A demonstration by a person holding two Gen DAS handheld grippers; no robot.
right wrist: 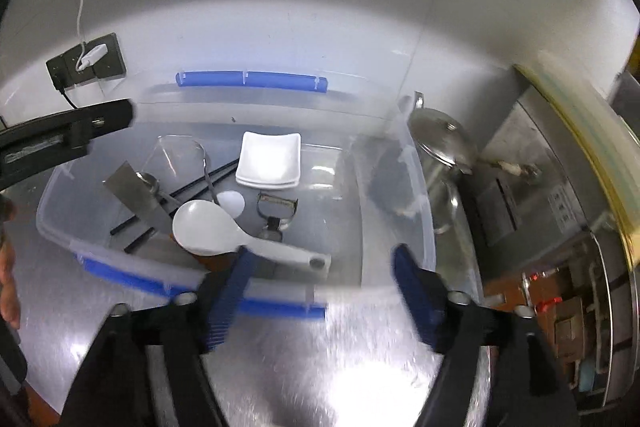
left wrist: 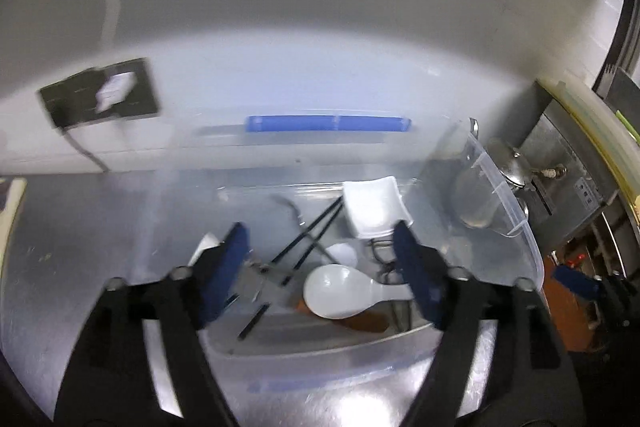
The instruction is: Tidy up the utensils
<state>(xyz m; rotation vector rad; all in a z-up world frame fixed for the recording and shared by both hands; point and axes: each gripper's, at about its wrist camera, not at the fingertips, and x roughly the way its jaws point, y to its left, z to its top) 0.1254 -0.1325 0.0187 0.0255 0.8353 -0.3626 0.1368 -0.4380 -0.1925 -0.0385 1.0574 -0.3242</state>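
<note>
A clear plastic bin [left wrist: 505,191] [right wrist: 421,187] with blue handles stands on the steel counter. In it lie a white rice paddle [left wrist: 340,291] [right wrist: 208,223], stacked white square dishes [left wrist: 374,207] [right wrist: 268,163], black chopsticks [left wrist: 308,243] [right wrist: 200,183], a peeler [right wrist: 277,207], a metal scraper [right wrist: 136,191] and a small white spoon [left wrist: 345,253]. My left gripper [left wrist: 320,230] hangs open above the bin's middle, nothing between its blue pads. My right gripper [right wrist: 325,253] is open over the bin's near rim, empty; its left pad overlaps the paddle's handle in view.
A stainless lidded pot [right wrist: 440,143] stands right of the bin against a metal appliance [right wrist: 532,195]. On the tiled wall behind is a black socket [right wrist: 86,61] with a white plug. A finger of the left gripper [right wrist: 100,121] reaches in at upper left; a hand [right wrist: 8,267] shows at the left edge.
</note>
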